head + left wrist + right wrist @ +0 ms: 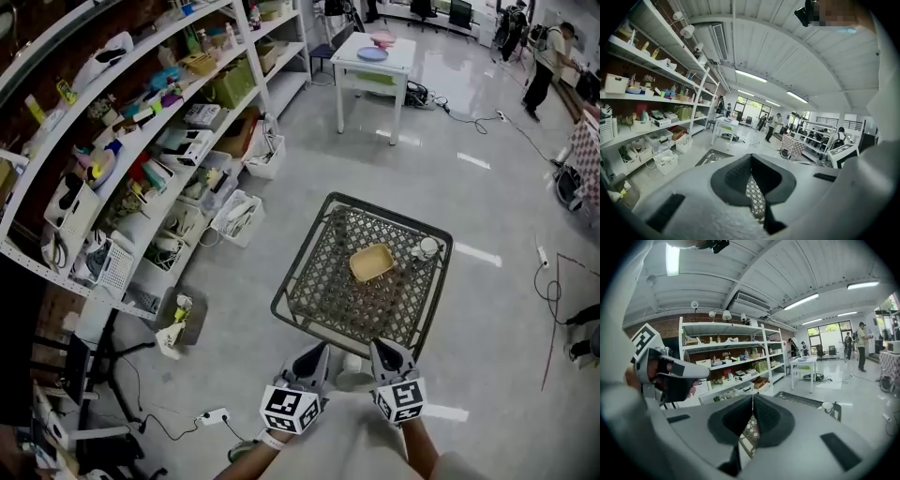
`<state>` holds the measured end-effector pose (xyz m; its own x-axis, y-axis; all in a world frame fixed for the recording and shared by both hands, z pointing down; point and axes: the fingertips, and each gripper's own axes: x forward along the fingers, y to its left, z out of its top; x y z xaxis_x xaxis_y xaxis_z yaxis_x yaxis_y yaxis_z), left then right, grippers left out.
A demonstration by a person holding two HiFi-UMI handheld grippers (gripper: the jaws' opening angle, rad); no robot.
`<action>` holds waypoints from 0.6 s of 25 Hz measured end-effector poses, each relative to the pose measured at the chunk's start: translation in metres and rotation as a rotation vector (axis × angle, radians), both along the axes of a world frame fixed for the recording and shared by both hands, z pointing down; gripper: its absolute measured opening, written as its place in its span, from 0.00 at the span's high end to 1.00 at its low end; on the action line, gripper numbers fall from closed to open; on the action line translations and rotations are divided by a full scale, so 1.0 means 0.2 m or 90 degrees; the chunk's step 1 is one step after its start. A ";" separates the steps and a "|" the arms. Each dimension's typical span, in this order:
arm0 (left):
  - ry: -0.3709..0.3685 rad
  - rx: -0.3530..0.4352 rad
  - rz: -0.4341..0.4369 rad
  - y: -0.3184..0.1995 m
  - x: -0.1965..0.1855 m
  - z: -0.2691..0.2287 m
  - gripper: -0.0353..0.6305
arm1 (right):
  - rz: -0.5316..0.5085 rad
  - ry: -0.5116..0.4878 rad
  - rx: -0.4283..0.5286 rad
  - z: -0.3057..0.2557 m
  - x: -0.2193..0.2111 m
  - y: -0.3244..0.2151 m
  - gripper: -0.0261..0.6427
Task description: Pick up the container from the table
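Note:
A shallow tan container lies near the middle of a dark metal lattice table, with nothing touching it. My left gripper and right gripper hang side by side just short of the table's near edge, well back from the container. Both are shut with nothing between their tips. In the left gripper view the shut left gripper points over the table. In the right gripper view the shut right gripper covers the container, and the left gripper shows at the left.
A small white cup stands at the table's right edge, and shows as the cup in the right gripper view. White shelves full of goods line the left. A white table stands far back. Cables cross the floor; a person stands far right.

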<state>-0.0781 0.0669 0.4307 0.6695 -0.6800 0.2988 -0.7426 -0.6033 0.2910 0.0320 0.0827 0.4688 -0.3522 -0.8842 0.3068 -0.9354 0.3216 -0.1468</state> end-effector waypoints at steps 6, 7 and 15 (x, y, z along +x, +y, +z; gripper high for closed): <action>-0.003 0.004 -0.021 -0.24 0.21 0.01 0.91 | -0.053 -0.010 0.010 0.04 0.18 -0.33 0.93; -0.004 0.003 -0.024 -0.27 0.24 0.01 0.91 | -0.056 -0.009 0.012 0.05 0.21 -0.39 0.93; -0.022 -0.025 -0.009 -0.33 0.39 0.09 0.91 | -0.043 -0.033 0.006 0.07 0.38 -0.62 0.93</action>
<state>-0.0001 0.0001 0.4478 0.6490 -0.6764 0.3482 -0.7607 -0.5817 0.2879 0.1087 -0.0404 0.4821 -0.4264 -0.8606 0.2785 -0.9027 0.3853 -0.1912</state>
